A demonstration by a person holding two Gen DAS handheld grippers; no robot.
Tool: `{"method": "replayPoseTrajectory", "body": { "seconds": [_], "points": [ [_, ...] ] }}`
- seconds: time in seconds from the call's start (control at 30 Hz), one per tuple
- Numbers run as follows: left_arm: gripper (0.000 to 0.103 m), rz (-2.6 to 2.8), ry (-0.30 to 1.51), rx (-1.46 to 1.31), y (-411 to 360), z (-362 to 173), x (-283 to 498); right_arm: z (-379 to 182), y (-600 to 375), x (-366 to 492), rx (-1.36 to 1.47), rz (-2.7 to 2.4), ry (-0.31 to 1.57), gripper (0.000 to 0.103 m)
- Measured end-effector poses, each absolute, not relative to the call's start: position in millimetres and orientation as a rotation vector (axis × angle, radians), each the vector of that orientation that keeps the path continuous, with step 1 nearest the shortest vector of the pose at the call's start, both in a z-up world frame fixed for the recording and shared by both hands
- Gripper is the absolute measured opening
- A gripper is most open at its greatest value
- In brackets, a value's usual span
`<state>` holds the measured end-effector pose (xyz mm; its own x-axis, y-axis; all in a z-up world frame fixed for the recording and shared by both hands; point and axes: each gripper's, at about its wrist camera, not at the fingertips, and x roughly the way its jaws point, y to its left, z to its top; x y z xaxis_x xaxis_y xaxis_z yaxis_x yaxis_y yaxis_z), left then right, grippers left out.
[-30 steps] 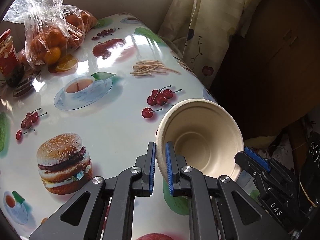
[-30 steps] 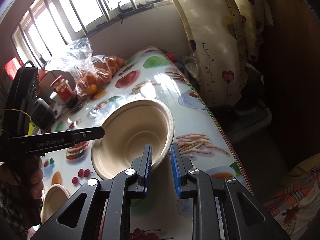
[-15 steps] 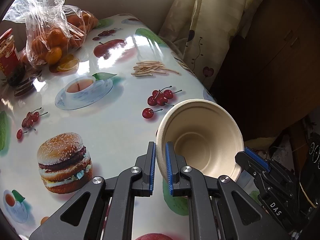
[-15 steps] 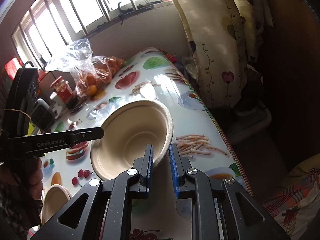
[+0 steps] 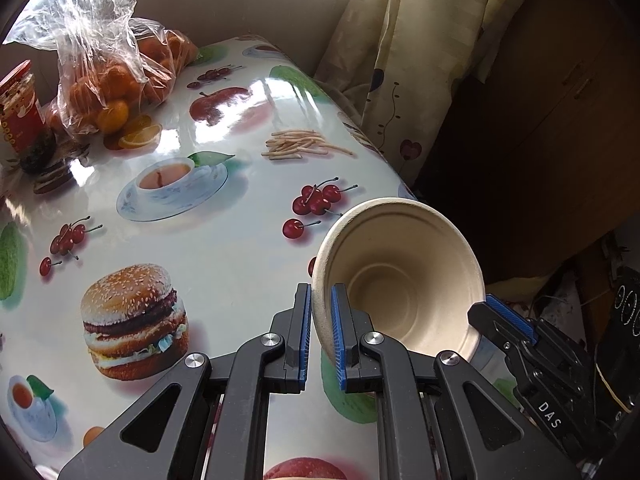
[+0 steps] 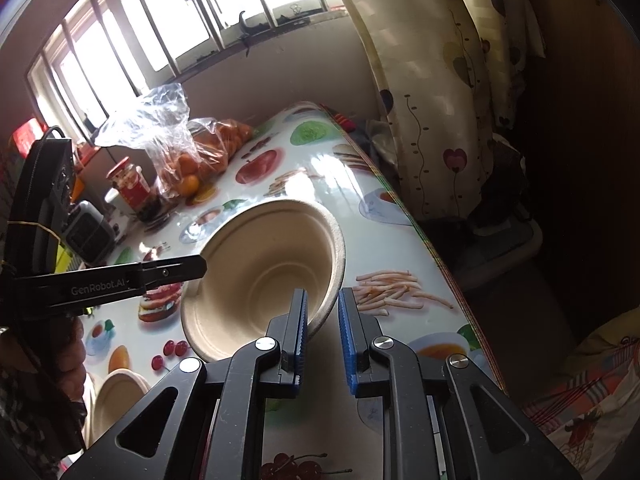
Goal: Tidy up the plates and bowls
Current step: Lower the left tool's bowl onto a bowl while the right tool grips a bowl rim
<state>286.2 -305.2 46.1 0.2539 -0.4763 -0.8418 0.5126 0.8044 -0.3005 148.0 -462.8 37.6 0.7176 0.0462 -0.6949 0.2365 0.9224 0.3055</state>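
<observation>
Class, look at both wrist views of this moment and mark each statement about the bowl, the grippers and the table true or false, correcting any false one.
1. The left gripper is shut on the rim of the beige bowl. True.
2. The right gripper grips the same bowl on its opposite rim. True.
3. The bowl is full of cherries. False: it is empty; the cherries are printed on the tablecloth.
4. A clear bag of oranges sits at the far end of the table. True.
5. The bowl lies upside down. False: its open side faces both cameras, tilted.
6. No other dish is in view. False: another beige dish shows at the lower left of the right wrist view.
</observation>
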Motion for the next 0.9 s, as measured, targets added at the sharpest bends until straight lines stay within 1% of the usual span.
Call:
{"method": "replayPoseTrajectory", "body": {
  "seconds": [0.9],
  "points": [
    [0.011,-0.666,1.057,-0.017,-259.9,81.6,249.7,70.3,-425.1,111.6,0.362,-0.059,0.701,0.015]
  ]
}}
